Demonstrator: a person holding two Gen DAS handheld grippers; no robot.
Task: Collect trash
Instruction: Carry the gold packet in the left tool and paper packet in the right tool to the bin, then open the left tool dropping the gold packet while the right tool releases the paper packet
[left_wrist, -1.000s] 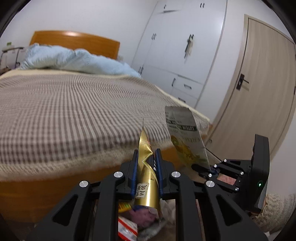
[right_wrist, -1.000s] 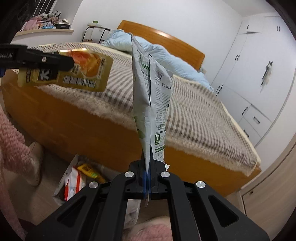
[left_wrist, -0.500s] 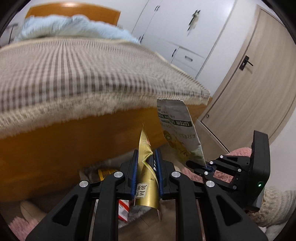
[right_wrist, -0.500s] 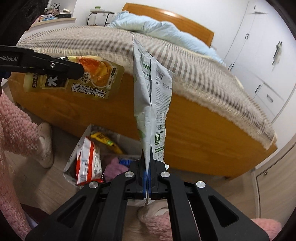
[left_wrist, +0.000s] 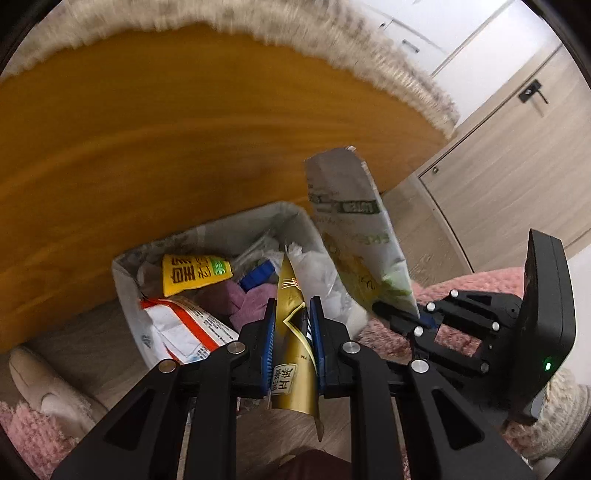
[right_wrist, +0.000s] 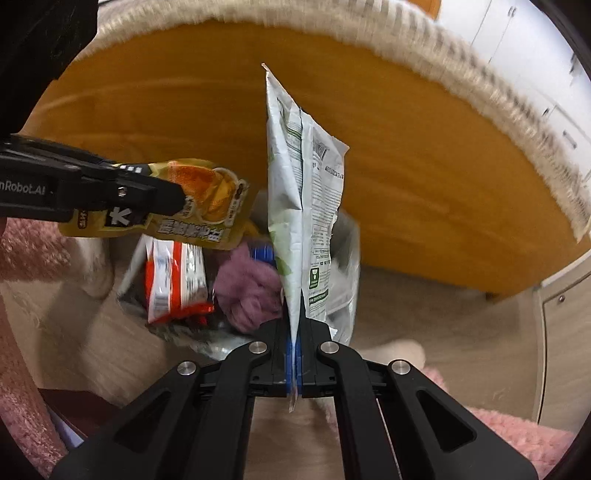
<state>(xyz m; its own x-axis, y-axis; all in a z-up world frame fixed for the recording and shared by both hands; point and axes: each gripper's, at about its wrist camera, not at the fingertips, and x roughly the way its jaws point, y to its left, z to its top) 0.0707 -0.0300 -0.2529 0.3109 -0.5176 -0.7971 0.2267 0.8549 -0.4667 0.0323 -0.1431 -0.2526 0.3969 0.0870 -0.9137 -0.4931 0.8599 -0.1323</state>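
Above the trash bag (left_wrist: 207, 230), the gold wrapper (left_wrist: 293, 332) points lengthwise downward.

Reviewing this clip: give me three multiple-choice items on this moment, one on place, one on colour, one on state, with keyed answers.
1. Where is the trash bag?
A. on the bed
B. on the floor by the bed frame
C. hanging on the door

2. What colour is the wrapper in the left gripper?
A. gold
B. blue
C. black

3. What is the right gripper doing?
A. open and empty
B. shut on nothing
C. shut on the white-green pouch

Answers: B, the bag stands below the wooden frame; A, gold foil sits between the pads; C, the pouch stands pinched by its bottom edge.
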